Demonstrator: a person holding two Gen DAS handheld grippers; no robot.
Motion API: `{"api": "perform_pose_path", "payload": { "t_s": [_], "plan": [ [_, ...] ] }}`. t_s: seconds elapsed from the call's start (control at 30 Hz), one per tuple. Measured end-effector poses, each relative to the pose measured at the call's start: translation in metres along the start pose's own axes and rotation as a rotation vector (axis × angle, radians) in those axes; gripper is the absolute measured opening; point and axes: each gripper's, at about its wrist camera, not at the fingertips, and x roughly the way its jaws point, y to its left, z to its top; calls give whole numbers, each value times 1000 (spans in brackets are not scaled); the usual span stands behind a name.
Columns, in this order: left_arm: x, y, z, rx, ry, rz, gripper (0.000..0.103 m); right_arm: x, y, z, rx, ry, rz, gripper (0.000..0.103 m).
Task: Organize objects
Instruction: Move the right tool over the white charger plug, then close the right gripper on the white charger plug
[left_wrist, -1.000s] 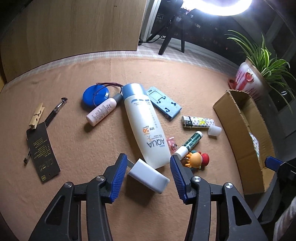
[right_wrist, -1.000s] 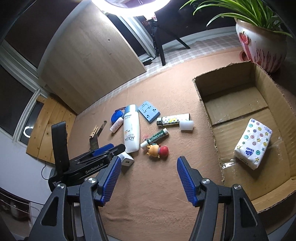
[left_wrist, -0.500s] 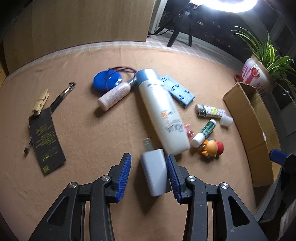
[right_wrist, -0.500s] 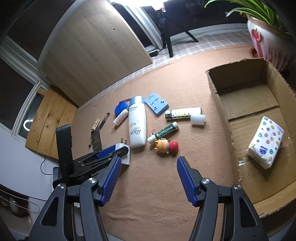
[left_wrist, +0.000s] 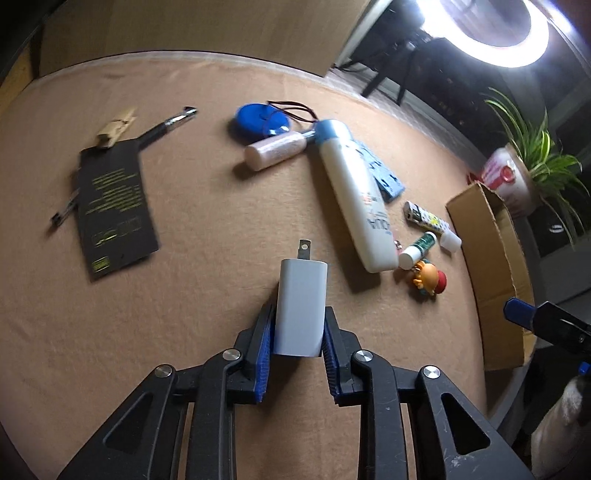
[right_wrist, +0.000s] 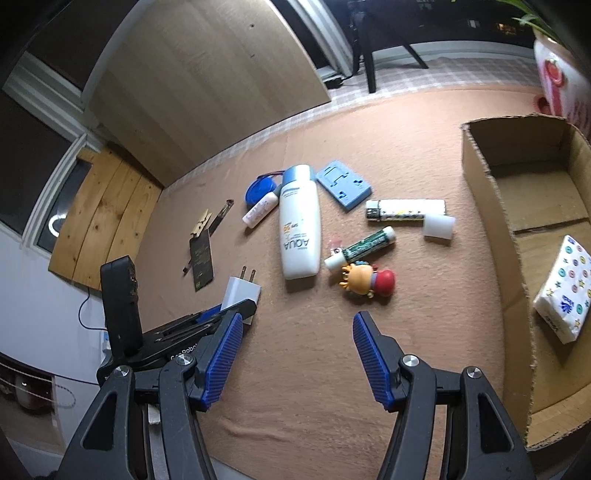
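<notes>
- Left gripper (left_wrist: 297, 328): jaws closing on the white rectangular plastic charger (left_wrist: 301, 306), long axis pointing upward in frame.
- Right gripper (right_wrist: 295, 354): jaws apart, empty; brown cardboard box (right_wrist: 517, 236) at frame right.

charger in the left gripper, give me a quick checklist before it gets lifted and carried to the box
1. Charger between the left gripper pads: ok, the jaws are closing and both pads look to meet its sides.
2. Grip depth: ok, the pads cover its lower half, with the prongs pointing away.
3. Charger clear of neighbours: ok, the white bottle lies apart from it.
4. Right gripper free: ok, open with nothing between its fingers.
5. Room in the cardboard box: ok, only a tissue pack lies inside.
6. Charger lifted off the cloth: cannot tell.
</notes>
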Motion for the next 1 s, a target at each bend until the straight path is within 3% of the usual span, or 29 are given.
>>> {"api": "perform_pose_path", "payload": {
  "t_s": [0.07,0.1,0.13,0.2,0.4,0.73,1.0],
  "plan": [
    [-3,5,0,-3,-12,17,30,5,3,1,-6,10,3,59],
    [-4,7,0,-9,-17,22,36,9,6,1,-9,17,6,59],
    [-6,11,1,-20,-23,25,49,11,7,1,-10,20,8,59],
    [-12,18,2,-44,-36,27,60,18,11,1,-12,32,20,59],
    [-22,26,3,4,-51,39,59,50,26,8,-11,76,59,58],
    [-16,25,-2,86,-3,-19,50,119,42,23,20,203,97,37],
    [-11,23,2,103,-9,-27,51,145,50,30,16,236,92,32]
  ]
}}
